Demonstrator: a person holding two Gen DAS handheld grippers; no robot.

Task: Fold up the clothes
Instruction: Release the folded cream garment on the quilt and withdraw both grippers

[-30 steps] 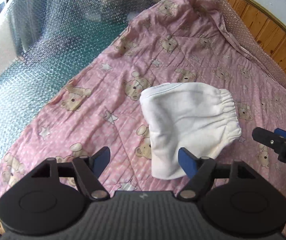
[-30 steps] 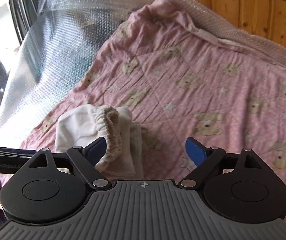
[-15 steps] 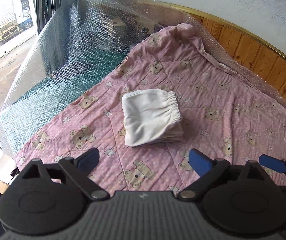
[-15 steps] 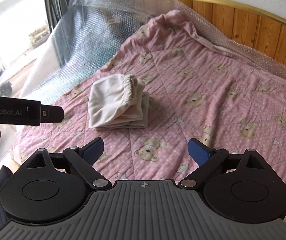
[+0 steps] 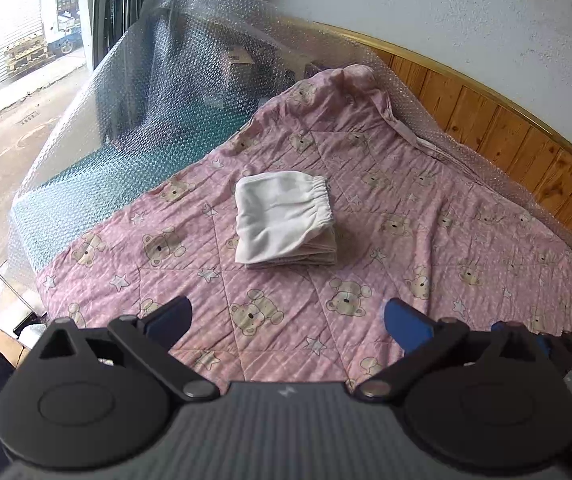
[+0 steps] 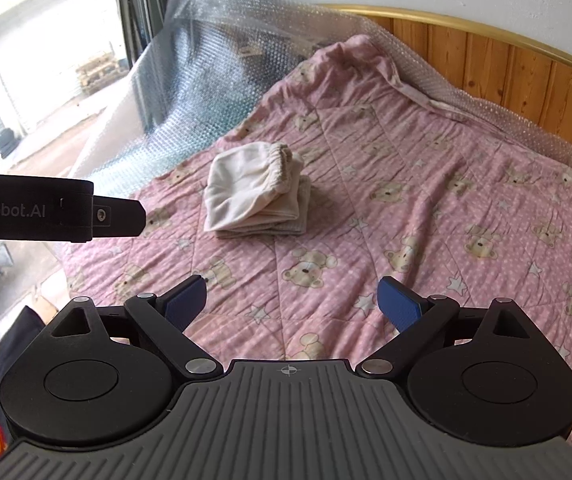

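1. The white garment (image 5: 284, 220) lies folded into a compact stack on the pink bear quilt (image 5: 406, 208), ahead of both tongs and well apart from them; the fold looks finished.
2. The left gripper (image 5: 286, 320) stands wide open and holds nothing, so the stack lies undisturbed.
3. The right gripper (image 6: 291, 298) is likewise spread and empty, hovering over bare quilt.
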